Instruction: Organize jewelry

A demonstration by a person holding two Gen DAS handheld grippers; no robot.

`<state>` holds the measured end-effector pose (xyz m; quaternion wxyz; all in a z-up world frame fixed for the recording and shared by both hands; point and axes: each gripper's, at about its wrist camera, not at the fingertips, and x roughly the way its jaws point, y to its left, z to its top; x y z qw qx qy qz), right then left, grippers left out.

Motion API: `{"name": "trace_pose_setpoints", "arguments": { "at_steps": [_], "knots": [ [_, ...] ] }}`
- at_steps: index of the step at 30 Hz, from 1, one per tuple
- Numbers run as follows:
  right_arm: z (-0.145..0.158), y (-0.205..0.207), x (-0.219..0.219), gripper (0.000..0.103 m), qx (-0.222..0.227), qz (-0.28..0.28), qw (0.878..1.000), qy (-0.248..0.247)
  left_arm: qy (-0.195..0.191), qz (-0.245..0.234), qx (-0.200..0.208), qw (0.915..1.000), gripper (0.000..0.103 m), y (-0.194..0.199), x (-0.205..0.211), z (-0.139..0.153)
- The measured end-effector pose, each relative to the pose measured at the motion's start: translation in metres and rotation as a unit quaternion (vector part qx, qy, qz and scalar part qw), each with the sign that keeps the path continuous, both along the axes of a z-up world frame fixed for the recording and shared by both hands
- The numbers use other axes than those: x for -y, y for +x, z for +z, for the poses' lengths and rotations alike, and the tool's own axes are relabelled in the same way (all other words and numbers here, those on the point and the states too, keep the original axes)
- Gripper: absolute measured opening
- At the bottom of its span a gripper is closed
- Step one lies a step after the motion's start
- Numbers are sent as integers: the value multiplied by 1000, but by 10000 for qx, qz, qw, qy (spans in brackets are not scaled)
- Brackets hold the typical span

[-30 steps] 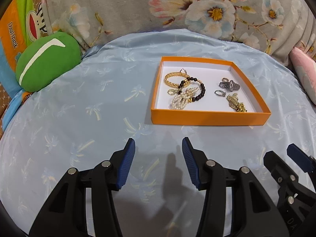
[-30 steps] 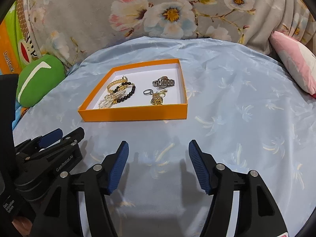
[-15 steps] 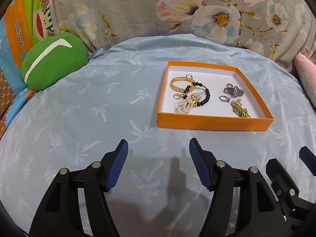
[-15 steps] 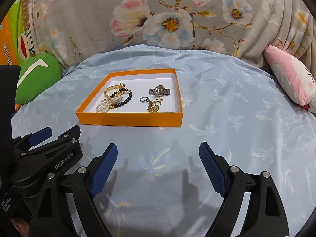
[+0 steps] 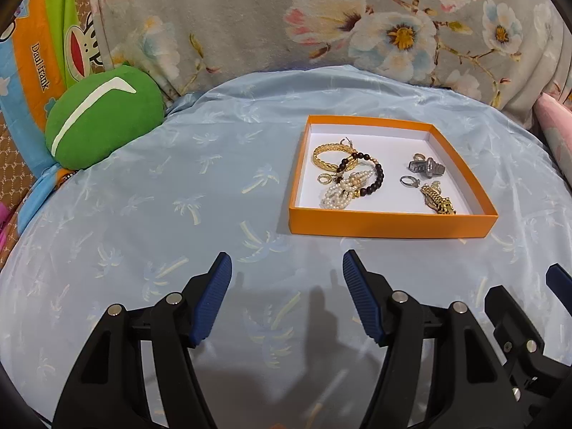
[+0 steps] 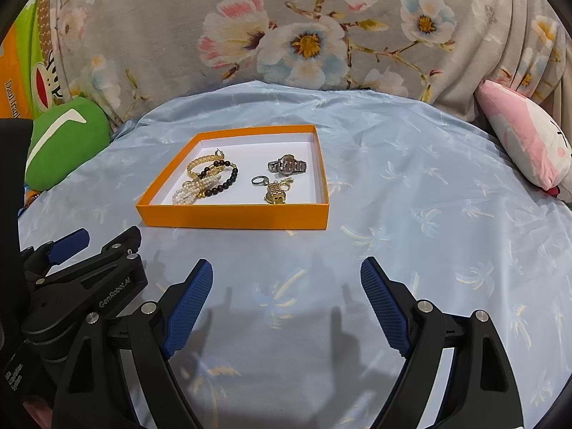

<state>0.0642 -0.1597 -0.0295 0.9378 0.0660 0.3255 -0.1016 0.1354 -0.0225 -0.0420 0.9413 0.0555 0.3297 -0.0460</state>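
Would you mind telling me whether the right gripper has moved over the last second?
Yes: the right gripper has backed away from the orange box, fingers spreading wider.

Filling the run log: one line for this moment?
left claw open | right claw open | jewelry in shallow orange cardboard tray | nothing held

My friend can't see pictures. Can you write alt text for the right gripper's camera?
An orange tray of jewelry sits on a blue cloth: tangled bracelets left, a silver watch right. The open right gripper hovers empty in front of it, the left gripper beside it.
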Motion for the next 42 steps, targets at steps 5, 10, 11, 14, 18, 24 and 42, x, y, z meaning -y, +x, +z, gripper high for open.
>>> {"name": "trace_pose_setpoints", "arguments": {
  "at_steps": [5,10,11,14,18,24,42],
  "knots": [
    [0,0,0,83,-3,-9,10000,2,42,28,39,10000,62,-1,0,1],
    [0,0,2,83,-1,-52,10000,10,52,-9,58,10000,62,-2,1,1],
    [1,0,2,83,2,-57,10000,7,51,-21,62,10000,62,-2,2,1],
    [1,-1,2,83,4,-58,10000,1,46,-38,59,10000,62,-2,1,1],
    [1,-1,2,83,7,-61,10000,-5,48,-38,64,10000,62,-2,1,1],
    [1,-1,2,83,7,-56,10000,0,42,-45,53,10000,62,-2,2,1],
    [2,-1,1,83,7,-57,10000,-27,25,-22,97,9999,62,-3,2,3]
  ]
}}
